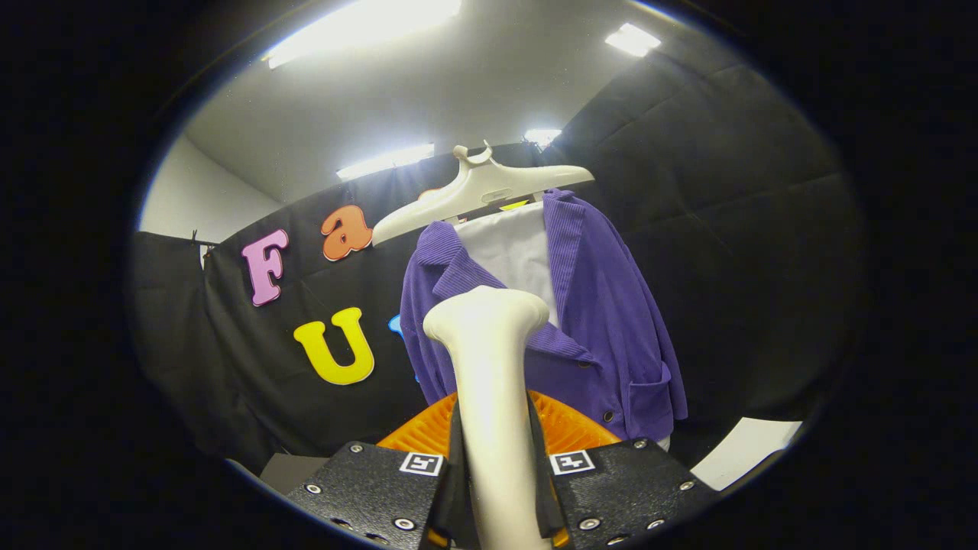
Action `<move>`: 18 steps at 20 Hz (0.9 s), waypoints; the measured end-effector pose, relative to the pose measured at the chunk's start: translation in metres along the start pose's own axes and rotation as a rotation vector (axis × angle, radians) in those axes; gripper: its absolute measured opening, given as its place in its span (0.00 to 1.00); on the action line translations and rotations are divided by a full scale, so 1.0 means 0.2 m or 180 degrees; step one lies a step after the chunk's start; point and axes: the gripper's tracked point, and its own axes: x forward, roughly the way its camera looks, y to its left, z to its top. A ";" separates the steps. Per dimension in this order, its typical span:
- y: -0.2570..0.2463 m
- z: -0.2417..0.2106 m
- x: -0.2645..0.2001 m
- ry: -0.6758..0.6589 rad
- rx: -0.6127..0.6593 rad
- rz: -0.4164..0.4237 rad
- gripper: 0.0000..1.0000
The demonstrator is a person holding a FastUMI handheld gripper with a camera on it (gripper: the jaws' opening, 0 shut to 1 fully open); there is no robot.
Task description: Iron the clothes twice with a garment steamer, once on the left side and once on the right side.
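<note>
The steamer (489, 382) stands up between the two fingers of the gripper (497, 458), its pale handle clamped on both sides and its flared head rising above them. The fingers are closed in on the handle with no gap that I can make out, so the grip looks firm. Holding it low on the stem like this leaves the head free to meet the cloth, which I take to be the reason for it.

Beyond the head hangs the purple jacket (581, 321), draped open over a white shirt (513, 248) on a pale hanger (481, 191). The hanger sits tilted, one shoulder lower than the other, and the jacket hangs a little askew with it. The head of the steamer lies in front of the jacket's folded lapel, on the side nearer the coloured letters; whether it touches the cloth or stops just short I cannot tell from here.

Hanging free as it does, the jacket will likely swing back under any push, so a light stroke down each side seems the sensible way. The lapel, the patch pocket (649, 393) and the buttons (607, 416) low on the front are the bumps a stroke might catch on.

Behind it all is the black cloth wall (726, 229), a white ceiling with strip lights (382, 19) overhead, and a pale surface (745, 451) low down past the jacket's hem.
</note>
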 end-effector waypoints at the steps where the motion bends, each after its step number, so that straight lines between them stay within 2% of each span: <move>1: -0.01 0.01 0.01 -0.0021 -0.0008 -0.0003 0.36; 9: -0.03 -0.05 0.27 0.0059 0.0016 0.0052 0.37; 18: -0.16 -0.30 0.26 0.0319 0.0119 0.0046 0.37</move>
